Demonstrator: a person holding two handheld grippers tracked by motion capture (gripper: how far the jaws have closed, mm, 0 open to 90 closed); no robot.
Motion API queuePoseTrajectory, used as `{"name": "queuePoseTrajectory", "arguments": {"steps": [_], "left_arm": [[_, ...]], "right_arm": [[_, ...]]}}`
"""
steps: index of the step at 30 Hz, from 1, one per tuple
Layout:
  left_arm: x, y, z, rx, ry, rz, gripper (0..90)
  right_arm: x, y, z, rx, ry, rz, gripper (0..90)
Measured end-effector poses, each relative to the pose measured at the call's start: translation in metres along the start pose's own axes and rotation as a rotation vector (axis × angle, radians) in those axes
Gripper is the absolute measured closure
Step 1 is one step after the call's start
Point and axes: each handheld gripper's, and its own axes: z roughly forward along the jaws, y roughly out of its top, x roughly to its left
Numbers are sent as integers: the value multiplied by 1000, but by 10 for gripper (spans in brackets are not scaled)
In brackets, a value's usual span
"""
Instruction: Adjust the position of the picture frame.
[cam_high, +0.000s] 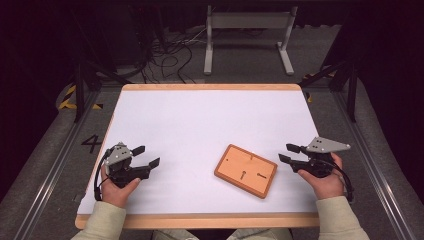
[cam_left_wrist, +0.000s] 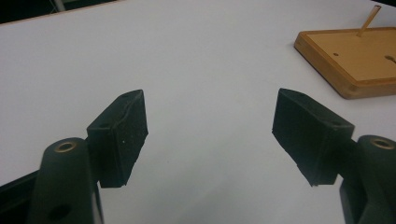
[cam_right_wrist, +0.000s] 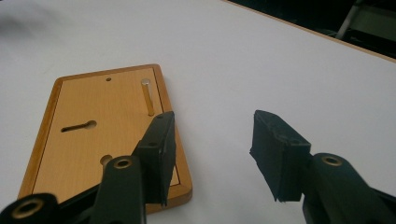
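Wooden and rectangular, the board (cam_high: 246, 170) lies flat on the white table top (cam_high: 200, 125), right of centre and towards the person's edge, turned at a slant to the table's sides. Its face is a paler inset panel framed by a darker raised rim, with a keyhole-shaped slot (cam_right_wrist: 78, 125) cut into it, a small round hole near one end, and a thin upright peg (cam_right_wrist: 148, 96) with a pale tip standing close to one long side.

In the high view the right gripper (cam_high: 291, 153) rests low over the table just beside the board's right end, apart from it, its jaws pointing left towards the wood. They stand parted with nothing between them (the right gripper view shows only bare white surface in the gap), and one jaw hangs over the board's near corner without visibly pressing on it.

At the table's left side, well apart from the board, the left gripper (cam_high: 147, 156) is held in the person's left hand (cam_high: 119, 186), jaws aimed right across the table. These jaws are spread wide and hold nothing; the left gripper view shows plain white table between the black pads (cam_left_wrist: 122, 135), with the board's corner off to the upper right.

Both forearms wear light-coloured sleeves (cam_high: 102, 222).
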Motion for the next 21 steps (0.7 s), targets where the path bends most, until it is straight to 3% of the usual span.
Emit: {"name": "queuePoseTrajectory", "arguments": {"steps": [5,16,18,21], "left_arm": [[1,1,-1,-8,-7,-13,268],[-1,4,2,-7,-15,1,267],[-2,4,3,-4,-17,-1,267],[-2,4,3,-5,-16,4,267]], "right_arm": [[2,0,-4,-1,-8,-5,508],[0,-2,-17,-14,-34,6,517],[0,-2,-18,-3,-38,0,572],[3,-3,-20,28,-16,-4,725]]}}
